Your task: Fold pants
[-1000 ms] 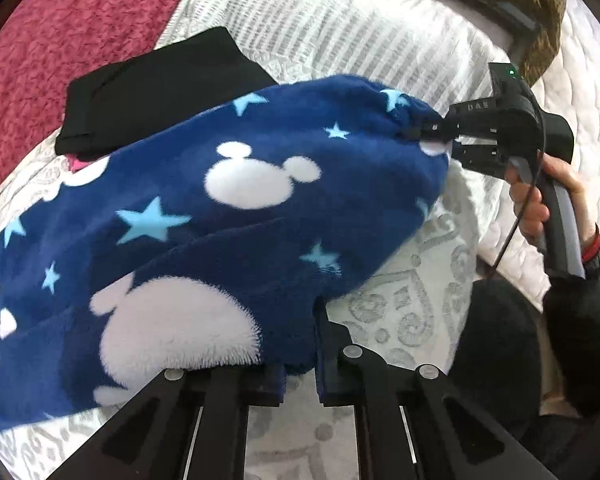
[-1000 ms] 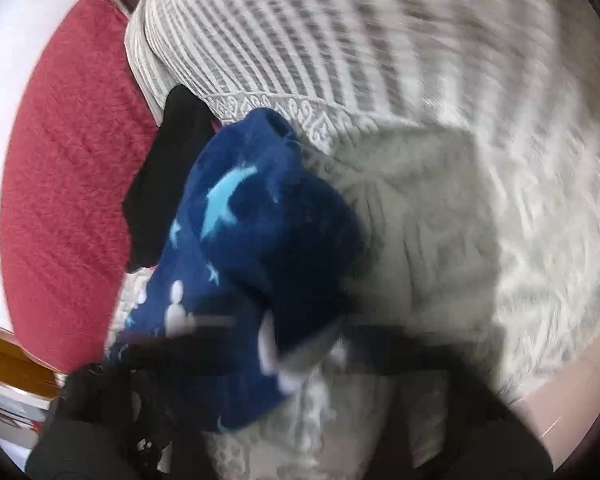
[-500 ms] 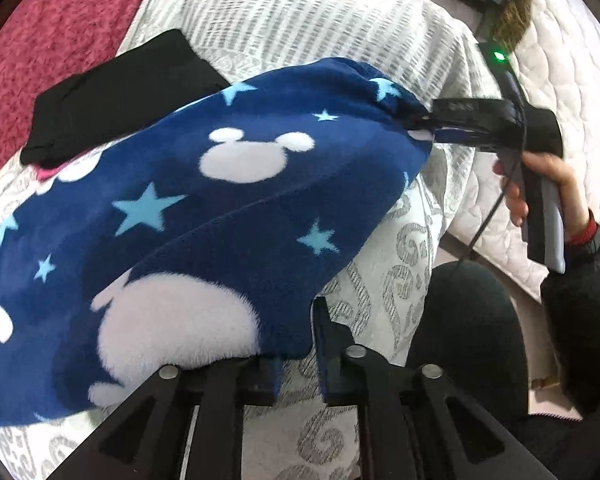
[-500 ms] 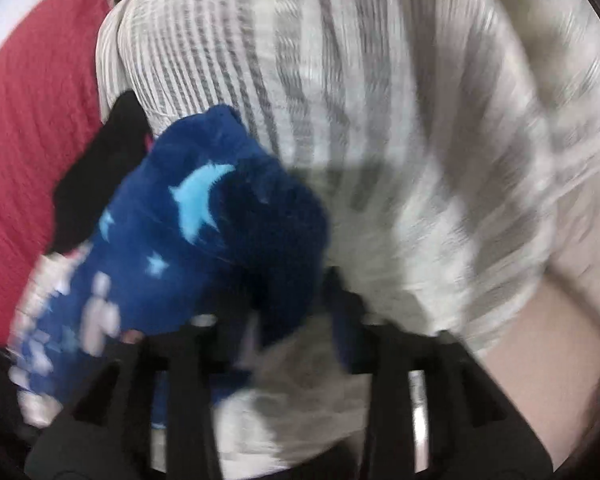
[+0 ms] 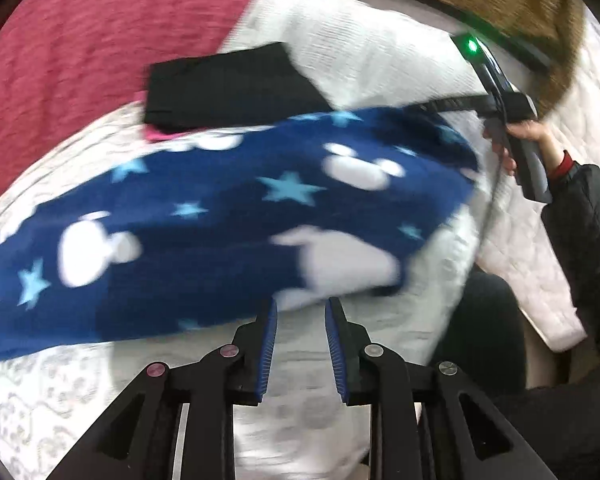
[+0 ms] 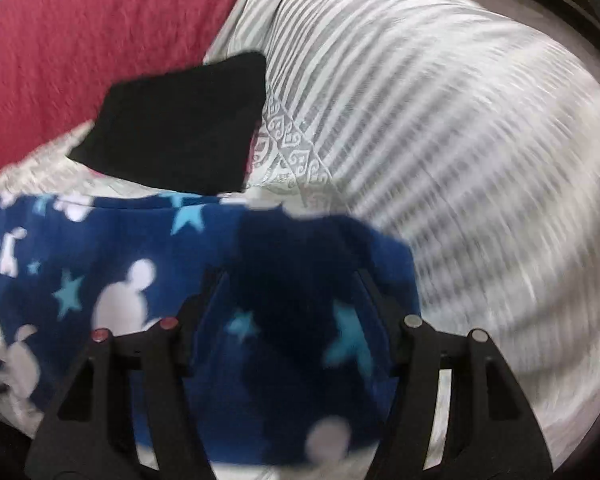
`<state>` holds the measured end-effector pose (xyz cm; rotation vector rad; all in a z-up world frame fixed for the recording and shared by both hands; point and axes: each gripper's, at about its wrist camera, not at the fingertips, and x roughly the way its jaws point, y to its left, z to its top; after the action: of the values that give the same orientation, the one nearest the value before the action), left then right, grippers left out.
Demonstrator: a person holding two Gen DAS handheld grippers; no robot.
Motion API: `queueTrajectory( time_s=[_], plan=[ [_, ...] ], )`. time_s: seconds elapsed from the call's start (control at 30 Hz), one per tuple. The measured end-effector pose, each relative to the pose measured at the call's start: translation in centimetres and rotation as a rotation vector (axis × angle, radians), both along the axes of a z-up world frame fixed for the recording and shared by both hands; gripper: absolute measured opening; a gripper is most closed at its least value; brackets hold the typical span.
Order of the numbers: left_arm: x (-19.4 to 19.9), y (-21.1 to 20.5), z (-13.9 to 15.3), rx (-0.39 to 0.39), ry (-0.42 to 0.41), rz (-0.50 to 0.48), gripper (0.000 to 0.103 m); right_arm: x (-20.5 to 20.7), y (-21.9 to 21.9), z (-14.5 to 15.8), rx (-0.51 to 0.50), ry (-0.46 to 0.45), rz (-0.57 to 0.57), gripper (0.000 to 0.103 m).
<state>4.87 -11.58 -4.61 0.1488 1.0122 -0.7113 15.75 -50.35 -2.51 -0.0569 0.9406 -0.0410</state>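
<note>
The navy fleece pants with white mouse heads and light blue stars lie across the white patterned bed cover. My left gripper is open, its blue-padded fingers just short of the near hem, holding nothing. My right gripper is open wide over the pants, with cloth lying between its fingers. In the left wrist view the right gripper reaches over the far corner of the pants, hand on its handle.
A folded black garment lies on something pink beyond the pants; it also shows in the right wrist view. A red blanket is at far left, a striped white cover at right. The bed edge drops off at right.
Both grippers have opened and let go of the pants. The pants have dropped flat onto the bed, and the left gripper has pulled back from the hem.
</note>
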Motion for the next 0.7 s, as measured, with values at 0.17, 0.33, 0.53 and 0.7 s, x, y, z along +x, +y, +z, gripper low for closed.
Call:
queueTrajectory(
  time_s=[0.17, 0.33, 0.53, 0.7],
  plan=[
    [4.0, 1.3, 1.1, 0.085, -0.070, 0.020, 0.027, 4.1, 0.3, -1.9, -0.056, 0.136, 0.167, 0.084],
    [11.3, -1.0, 0.8, 0.147, -0.108, 0.003, 0.036, 6.4, 0.0, -3.6, -0.116, 0.197, 0.176, 0.006],
    [17.3, -3.7, -1.4, 0.206, -0.083, 0.012, 0.036, 5.6, -1.8, -0.6, -0.014, 0.005, 0.065, 0.006],
    [18.4, -3.4, -3.0, 0.250, -0.096, 0.074, 0.036, 7.9, -3.0, -3.1, -0.095, 0.070, -0.009, 0.006]
  ],
)
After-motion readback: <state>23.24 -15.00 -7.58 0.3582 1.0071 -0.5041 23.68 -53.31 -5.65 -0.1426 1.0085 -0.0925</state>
